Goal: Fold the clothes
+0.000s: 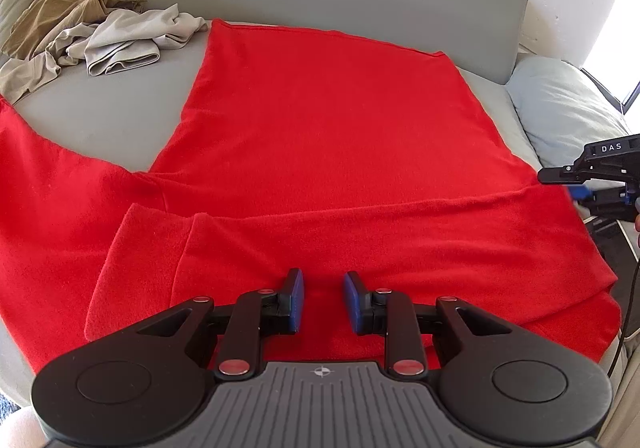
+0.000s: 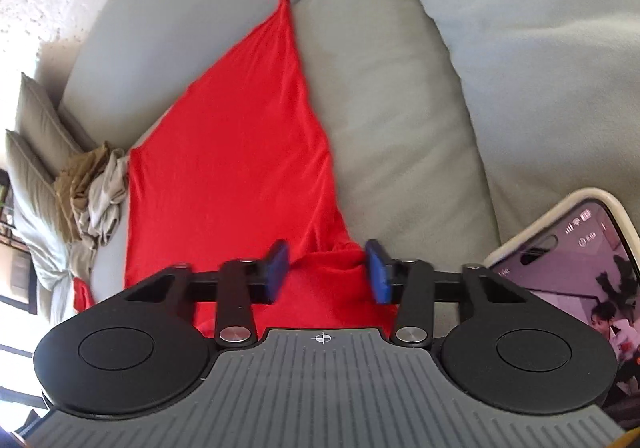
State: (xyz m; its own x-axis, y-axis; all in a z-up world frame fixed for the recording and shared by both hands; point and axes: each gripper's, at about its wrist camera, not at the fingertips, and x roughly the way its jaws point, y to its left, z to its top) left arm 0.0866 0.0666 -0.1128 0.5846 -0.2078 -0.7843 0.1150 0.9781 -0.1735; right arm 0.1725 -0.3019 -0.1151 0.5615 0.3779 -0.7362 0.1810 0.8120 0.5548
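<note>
Sofa: grey seat under a curved grey backrest, a white wall behind.
Pile: tan and beige clothes, crumpled at the far left of the seat, beside a pillow.
Red garment: spread flat across the seat, near edge folded over in a band, one part trailing off left.
Left gripper: low over the near red fold, jaws slightly apart, nothing pinched.
Right gripper: at the garment's right edge, jaws part open, red cloth bunched between them; grip cannot be told.
Phone: lit screen, far right.
</note>
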